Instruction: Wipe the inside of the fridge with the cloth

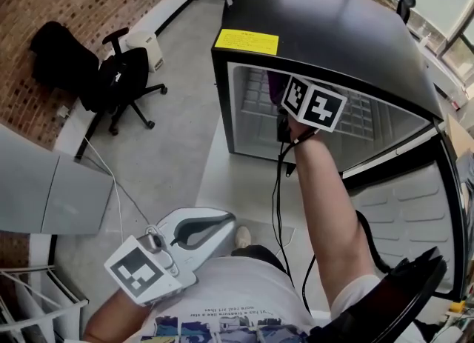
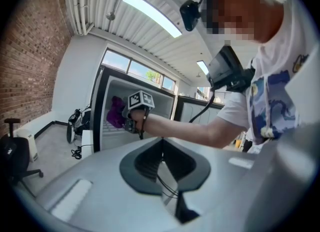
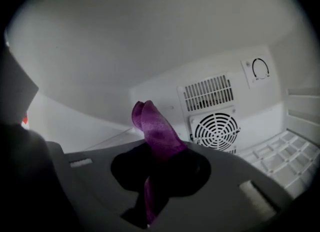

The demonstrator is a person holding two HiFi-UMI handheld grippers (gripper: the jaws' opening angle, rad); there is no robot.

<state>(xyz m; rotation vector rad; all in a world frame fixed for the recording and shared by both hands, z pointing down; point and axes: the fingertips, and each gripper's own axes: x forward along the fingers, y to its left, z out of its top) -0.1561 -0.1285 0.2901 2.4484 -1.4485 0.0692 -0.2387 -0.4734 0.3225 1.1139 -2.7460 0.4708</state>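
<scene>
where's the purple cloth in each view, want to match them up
Head view: the purple cloth is upper centre, inside the fridge, just left of the marker cube.
Left gripper view: left of centre, in the fridge opening beside the marker cube.
Right gripper view: centre, pinched in the right gripper.
Shared landmark: the white inside of the fridge.

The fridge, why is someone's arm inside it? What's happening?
A person is cleaning the small fridge, whose door stands open. They hold a gripper in each hand. The right gripper is inside the fridge, shut on a purple cloth that points toward the back wall near the round fan grille. The left gripper hangs outside by the person's body, jaws together, holding nothing.
</scene>
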